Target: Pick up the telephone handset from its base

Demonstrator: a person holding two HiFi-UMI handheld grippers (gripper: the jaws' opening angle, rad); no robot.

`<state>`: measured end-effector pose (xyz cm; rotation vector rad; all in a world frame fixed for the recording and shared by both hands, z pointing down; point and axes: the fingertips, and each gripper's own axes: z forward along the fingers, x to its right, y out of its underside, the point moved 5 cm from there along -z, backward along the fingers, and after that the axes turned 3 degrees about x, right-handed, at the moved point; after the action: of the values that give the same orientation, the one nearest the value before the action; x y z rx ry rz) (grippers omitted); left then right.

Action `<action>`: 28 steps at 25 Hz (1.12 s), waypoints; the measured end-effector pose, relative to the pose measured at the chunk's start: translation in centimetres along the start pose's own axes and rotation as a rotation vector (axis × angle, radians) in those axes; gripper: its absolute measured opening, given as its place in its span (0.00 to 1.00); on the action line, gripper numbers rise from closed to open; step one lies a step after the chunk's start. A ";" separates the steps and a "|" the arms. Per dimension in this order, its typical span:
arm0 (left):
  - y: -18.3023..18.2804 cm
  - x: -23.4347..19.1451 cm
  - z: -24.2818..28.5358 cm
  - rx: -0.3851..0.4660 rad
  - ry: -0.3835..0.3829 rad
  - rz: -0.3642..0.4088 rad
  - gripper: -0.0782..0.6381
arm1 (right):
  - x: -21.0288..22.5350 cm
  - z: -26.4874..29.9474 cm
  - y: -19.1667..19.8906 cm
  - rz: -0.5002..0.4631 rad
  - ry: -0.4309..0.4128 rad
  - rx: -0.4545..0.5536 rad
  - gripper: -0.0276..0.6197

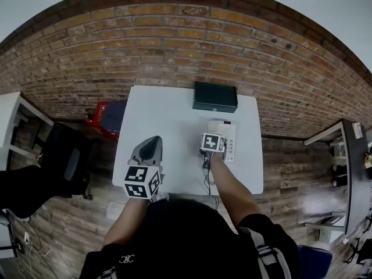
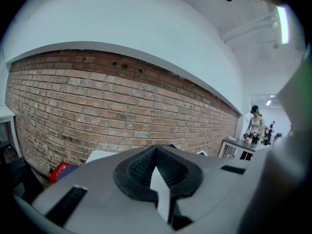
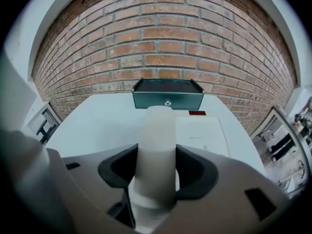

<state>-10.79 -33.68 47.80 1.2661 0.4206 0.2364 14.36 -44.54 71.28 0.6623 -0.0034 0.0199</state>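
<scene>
**A:** What's your right gripper (image 3: pixel 156 168) doing?

**B:** Its jaws are spread wide, and the telephone handset (image 3: pixel 157 126) stands between them. The pale shaft fills the gap and both dark pads (image 3: pixel 195 172) sit close against its sides. I can't see that they squeeze it.

**A:** Where does the handset lie?

**B:** Along the left side of the telephone base (image 3: pixel 204 135), on the right half of the white table (image 1: pixel 168 118). Its far end points at the dark box (image 3: pixel 168 94) by the table's back edge. I can't tell whether it rests in the cradle or has come clear of it.

**A:** And the left gripper (image 2: pixel 156 151)?

**B:** The jaws are together at the tips, with nothing in them. It sits over the table's near left part, well apart from the phone.

**A:** What's beyond that?

**B:** A black cord (image 1: pixel 206 182) hangs over the near edge below my right hand. A brick wall (image 1: pixel 174 45) rises behind the table, and something red (image 1: pixel 99 114) sits on the floor off its left side.
</scene>
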 end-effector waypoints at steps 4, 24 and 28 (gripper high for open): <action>0.1 0.2 -0.1 -0.004 0.009 -0.006 0.10 | 0.2 -0.5 0.0 0.014 -0.017 -0.009 0.36; -1.5 3.5 2.5 0.073 0.087 0.006 0.10 | -0.5 -11.6 -5.4 0.022 -0.204 0.427 0.36; -1.9 4.4 3.4 0.084 0.126 0.044 0.10 | 0.4 -16.1 -6.8 0.086 -0.226 0.562 0.36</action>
<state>-5.52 -35.44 46.00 1.3485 0.5151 0.3399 14.85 -40.01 54.46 1.2236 -0.2523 0.0293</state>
